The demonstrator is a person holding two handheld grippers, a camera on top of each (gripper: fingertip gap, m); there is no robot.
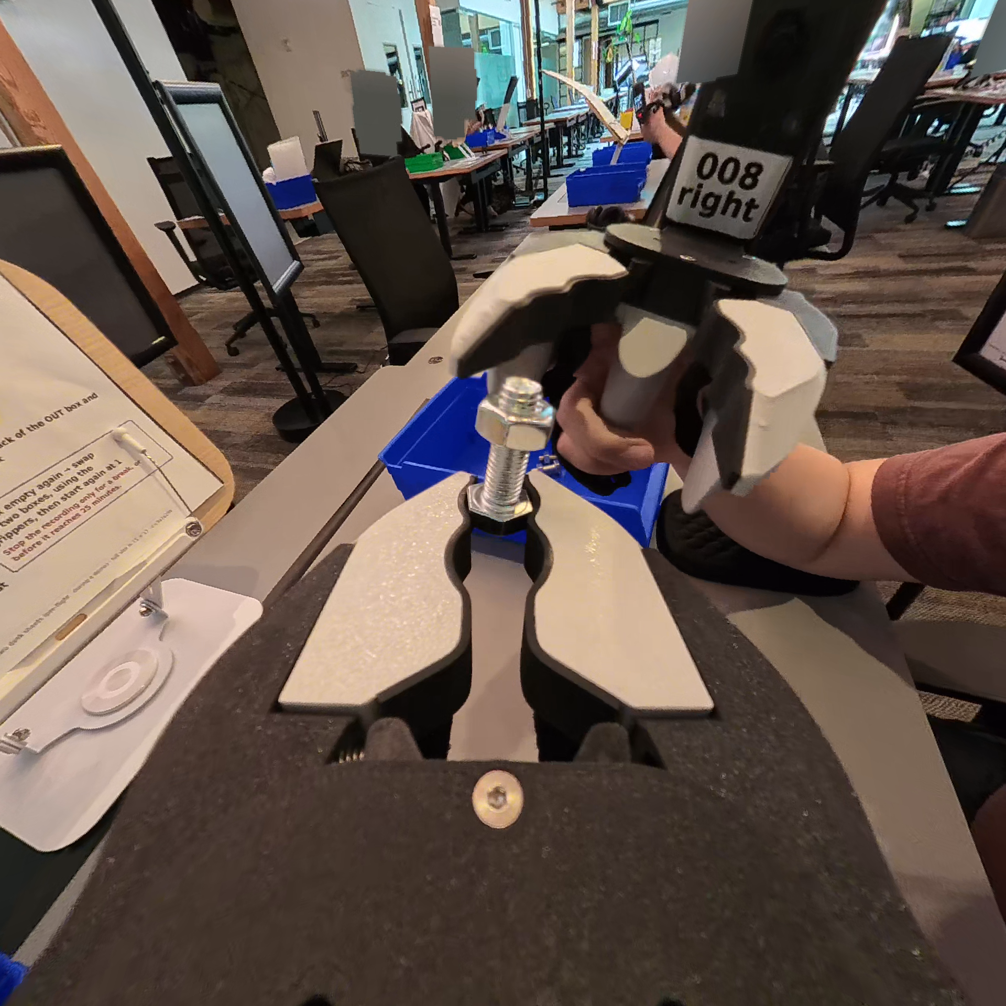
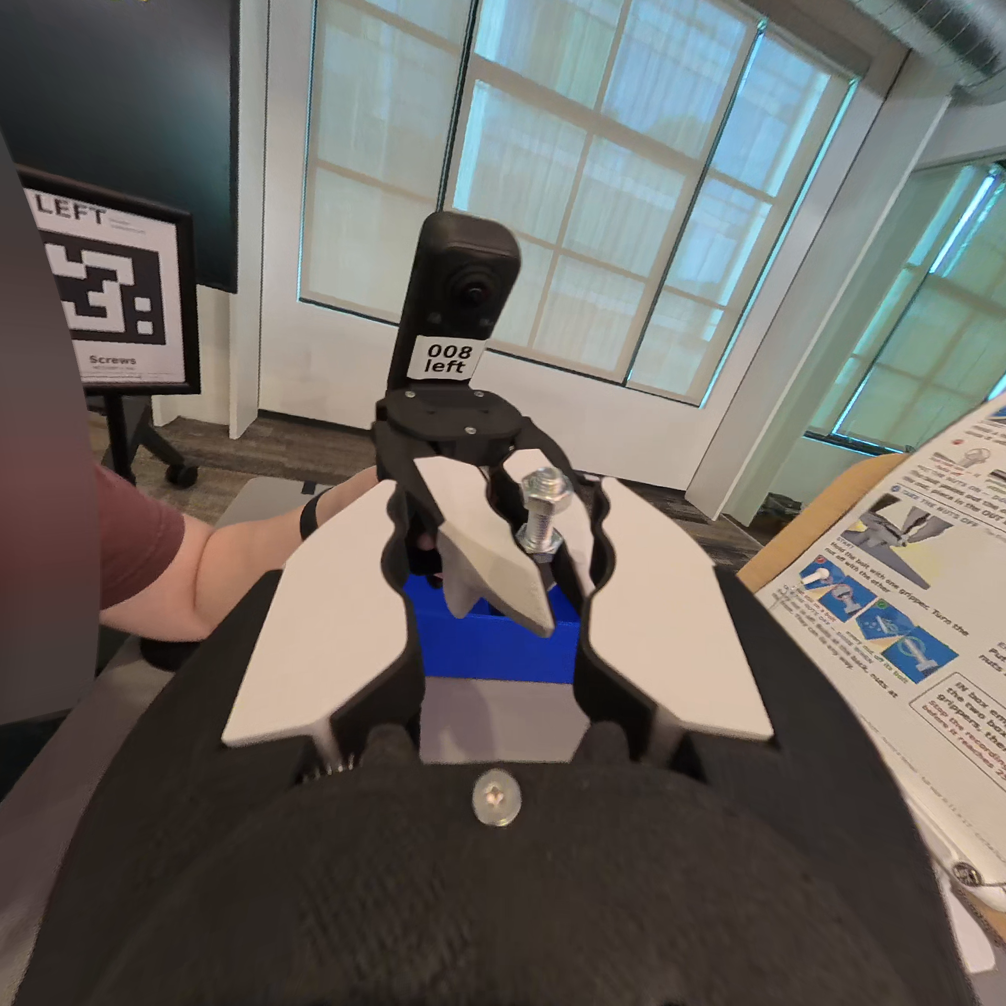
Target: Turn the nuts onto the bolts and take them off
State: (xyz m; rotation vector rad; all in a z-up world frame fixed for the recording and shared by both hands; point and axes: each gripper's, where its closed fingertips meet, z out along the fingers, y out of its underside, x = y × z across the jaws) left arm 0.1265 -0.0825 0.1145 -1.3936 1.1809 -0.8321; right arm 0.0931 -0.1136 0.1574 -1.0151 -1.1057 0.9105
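left gripper (image 1: 498,503) clamping the head of the upright silver threaded steel bolt (image 1: 505,467) above the blue plastic bin (image 1: 430,435) | silver hex nut (image 1: 514,425) sitting near the tip — whether going on or coming off, cannot tell | right gripper (image 2: 498,571) gaping wide, holding nothing — nearing the nut

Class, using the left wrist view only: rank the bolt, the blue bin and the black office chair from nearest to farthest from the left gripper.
1. The bolt, clamped by its head between the left gripper fingertips, standing upright.
2. The blue bin, on the table just behind the bolt.
3. The black office chair, on the floor beyond the table edge, to the left.
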